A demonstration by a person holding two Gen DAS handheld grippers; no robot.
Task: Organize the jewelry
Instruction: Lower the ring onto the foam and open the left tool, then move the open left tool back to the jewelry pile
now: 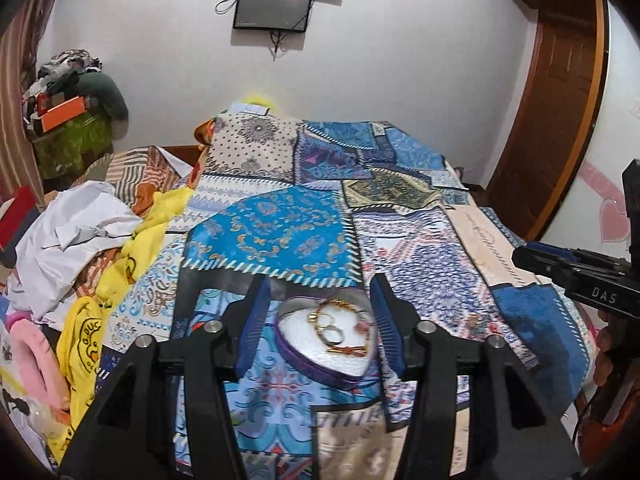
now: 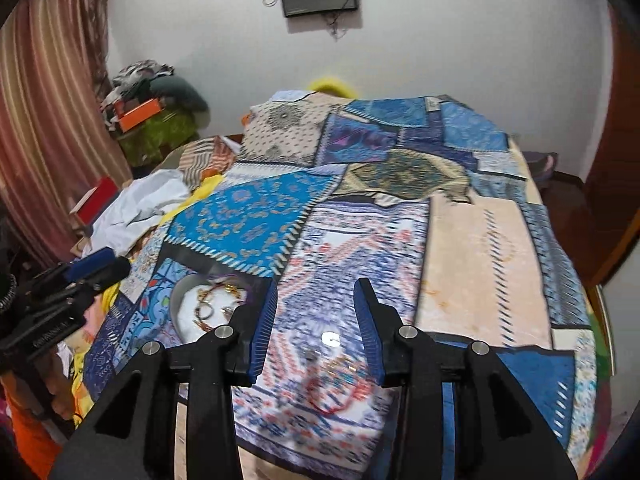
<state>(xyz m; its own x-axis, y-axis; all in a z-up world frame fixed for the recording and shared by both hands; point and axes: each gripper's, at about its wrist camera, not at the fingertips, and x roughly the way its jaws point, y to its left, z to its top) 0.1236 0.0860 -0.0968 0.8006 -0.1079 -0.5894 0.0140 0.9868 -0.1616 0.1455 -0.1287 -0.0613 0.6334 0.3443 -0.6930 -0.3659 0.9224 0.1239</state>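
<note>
My left gripper [image 1: 318, 312] has its 2 fingers apart with nothing pinched, hovering over the heart-shaped box [image 1: 330, 350] on the bedspread [image 1: 280, 232]. The box has a purple wall and a white lining, and bangles [image 1: 332, 322] and rings lie inside. My right gripper [image 2: 316, 320] is also spread and empty. Below it, a few loose pieces of jewelry [image 2: 334, 368] on the bedspread are too blurred to identify. In that view the left finger [image 2: 256, 328] cuts off part of the box.
</note>
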